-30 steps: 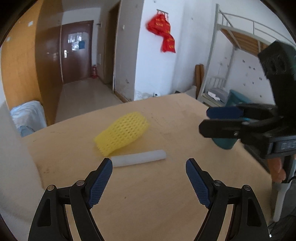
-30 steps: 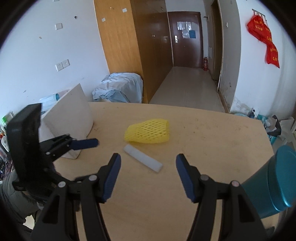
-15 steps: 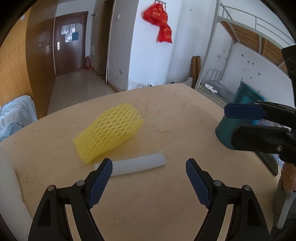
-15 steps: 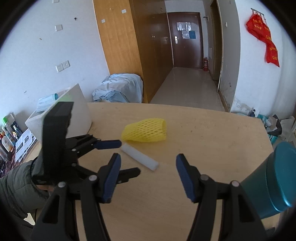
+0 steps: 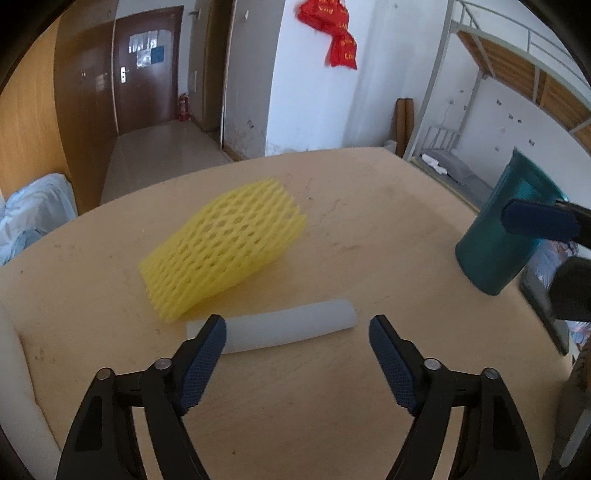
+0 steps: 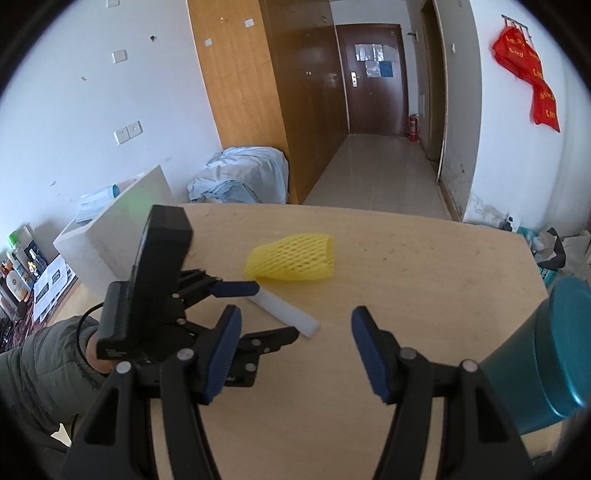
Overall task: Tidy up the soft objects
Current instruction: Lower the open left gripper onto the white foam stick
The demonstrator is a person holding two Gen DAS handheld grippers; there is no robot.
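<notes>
yellow foam net (image 5: 225, 245), one; white foam tube (image 5: 284, 330), one; teal cup (image 5: 506, 236), one.

You're looking at a matt wooden table (image 5: 369, 206), a soft yellow foam net (image 5: 225, 247), a smooth white foam stick (image 5: 291, 328) and a glossy teal cup (image 5: 498, 243).

Nothing I can see is readable. The red hangings (image 5: 334, 35) on the wall far ahead of my left fingers carry yellow characters, too blurred to make out, and the papers on the door (image 6: 373, 59) beyond my right fingers are too small to read. The packets (image 6: 22, 273) on the floor off to the left of my right fingers bear print I cannot decipher.
</notes>
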